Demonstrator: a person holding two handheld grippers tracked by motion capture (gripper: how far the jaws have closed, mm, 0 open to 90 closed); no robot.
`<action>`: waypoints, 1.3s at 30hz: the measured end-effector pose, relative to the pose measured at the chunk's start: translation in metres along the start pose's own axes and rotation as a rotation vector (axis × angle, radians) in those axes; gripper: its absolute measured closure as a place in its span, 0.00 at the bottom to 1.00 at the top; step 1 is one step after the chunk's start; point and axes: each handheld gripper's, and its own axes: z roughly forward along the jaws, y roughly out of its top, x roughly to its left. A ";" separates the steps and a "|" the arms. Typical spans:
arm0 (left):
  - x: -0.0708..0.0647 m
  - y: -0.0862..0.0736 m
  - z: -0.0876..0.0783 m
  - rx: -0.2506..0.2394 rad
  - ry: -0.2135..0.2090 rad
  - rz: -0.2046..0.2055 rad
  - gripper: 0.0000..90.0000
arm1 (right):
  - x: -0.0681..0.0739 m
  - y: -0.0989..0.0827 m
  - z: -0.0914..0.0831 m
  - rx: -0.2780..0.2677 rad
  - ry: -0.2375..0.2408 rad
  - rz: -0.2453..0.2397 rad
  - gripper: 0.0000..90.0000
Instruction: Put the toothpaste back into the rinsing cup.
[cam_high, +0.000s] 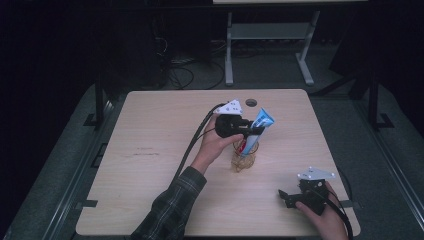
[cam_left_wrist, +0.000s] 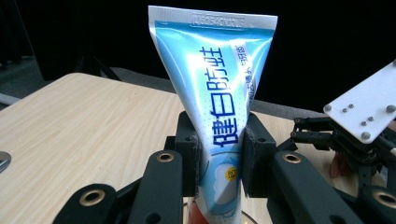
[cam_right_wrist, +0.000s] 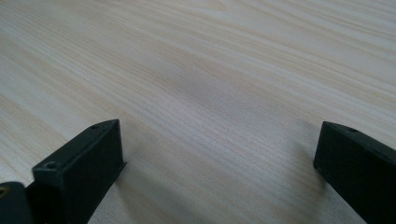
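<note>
Toothpaste tube (cam_left_wrist: 218, 93) over worktop (cam_high: 150, 150) centre, upright, cap end down in clear glass (cam_high: 245, 155). Near: right hand-held gripper (cam_high: 287, 196) jaws wide, empty, low over worktop edge. Farther: left hand-held gripper (cam_high: 252, 131) clamped on tube mid-body. Risks: squeeze dents soft tube; sideways pull tips glass; release leaves tube leaning, may topple glass.
</note>
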 end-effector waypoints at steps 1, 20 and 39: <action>0.000 -0.001 0.000 0.001 0.001 0.000 0.80 | 0.000 0.000 0.000 0.001 -0.002 0.000 0.01; 0.001 -0.013 -0.004 0.021 0.014 -0.014 0.79 | 0.000 0.000 0.000 0.000 -0.002 0.000 0.01; 0.004 -0.010 -0.011 0.052 0.105 -0.016 0.43 | 0.000 0.000 0.000 0.001 -0.001 0.001 0.01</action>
